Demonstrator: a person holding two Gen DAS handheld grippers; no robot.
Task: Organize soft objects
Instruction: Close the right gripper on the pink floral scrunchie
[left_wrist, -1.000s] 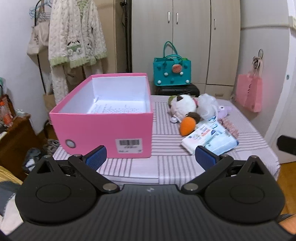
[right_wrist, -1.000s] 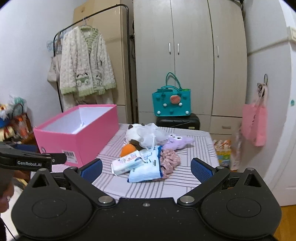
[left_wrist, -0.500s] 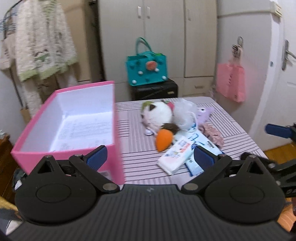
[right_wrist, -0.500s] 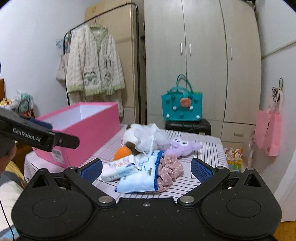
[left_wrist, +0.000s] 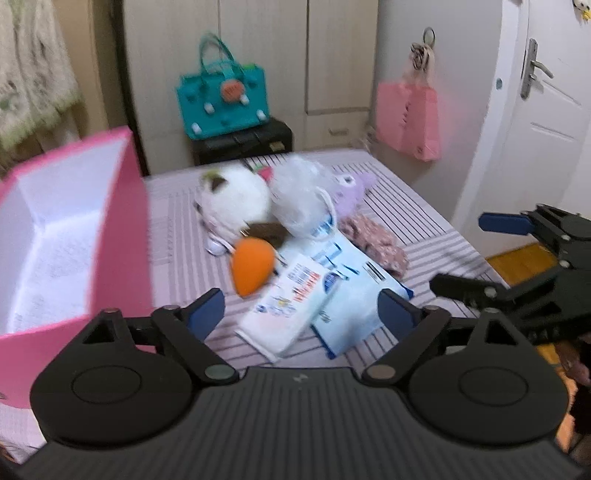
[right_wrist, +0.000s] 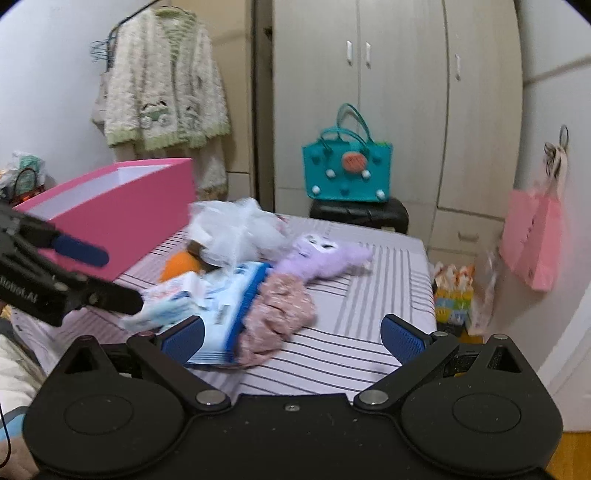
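A heap of soft things lies on the striped table (left_wrist: 177, 258): a white plush (left_wrist: 236, 201), an orange plush carrot (left_wrist: 253, 267), a white mesh pouf (left_wrist: 301, 201), a purple plush (right_wrist: 321, 254), a pink floral scrunchie (right_wrist: 279, 312) and two tissue packs (left_wrist: 291, 308), (left_wrist: 354, 291). An open pink box (left_wrist: 70, 251) stands to the left. My left gripper (left_wrist: 301, 314) is open and empty, just before the tissue packs. My right gripper (right_wrist: 291, 338) is open and empty, near the scrunchie and the blue tissue pack (right_wrist: 229, 310).
A teal bag (right_wrist: 347, 173) sits on a black case behind the table. Wardrobes stand behind. A pink bag (left_wrist: 408, 118) hangs on the right wall by a white door (left_wrist: 543, 122). A knitted cardigan (right_wrist: 162, 81) hangs at the left. The table's right edge drops to wooden floor.
Both grippers have moved closer to the heap. The left one has swung right, away from the pink box. Both stay open.
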